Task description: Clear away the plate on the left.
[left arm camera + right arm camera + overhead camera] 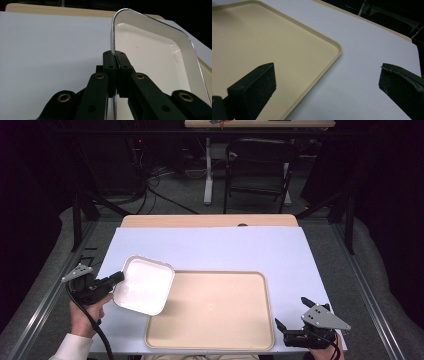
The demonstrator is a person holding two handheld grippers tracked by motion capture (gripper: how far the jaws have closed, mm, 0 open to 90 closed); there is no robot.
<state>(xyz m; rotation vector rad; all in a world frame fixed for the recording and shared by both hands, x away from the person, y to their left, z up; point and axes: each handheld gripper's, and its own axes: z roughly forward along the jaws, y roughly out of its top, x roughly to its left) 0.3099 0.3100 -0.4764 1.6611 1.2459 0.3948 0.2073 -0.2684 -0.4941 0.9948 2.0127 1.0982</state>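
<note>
Two tools work over one desk (210, 247) under a pale sheet, and the largest thing on it is a beige tray (215, 312) lying flat at the near middle, its long axis running side to side. Next in size, a white square dish (145, 285) hangs tilted over the tray's left end, pinched at its left rim by the left tool (119, 277), jaws pressed together on the thin wall. The tray lies immediately to the right of that dish, so the left hand (85, 317) is the nearer one for any set-down. The right tool (292, 330) waits just off the tray's near right corner, jaws spread and empty. The left gripper view shows the dish (150, 57) standing on edge with faint marks inside; the right gripper view shows the tray's rounded corner (335, 47).
</note>
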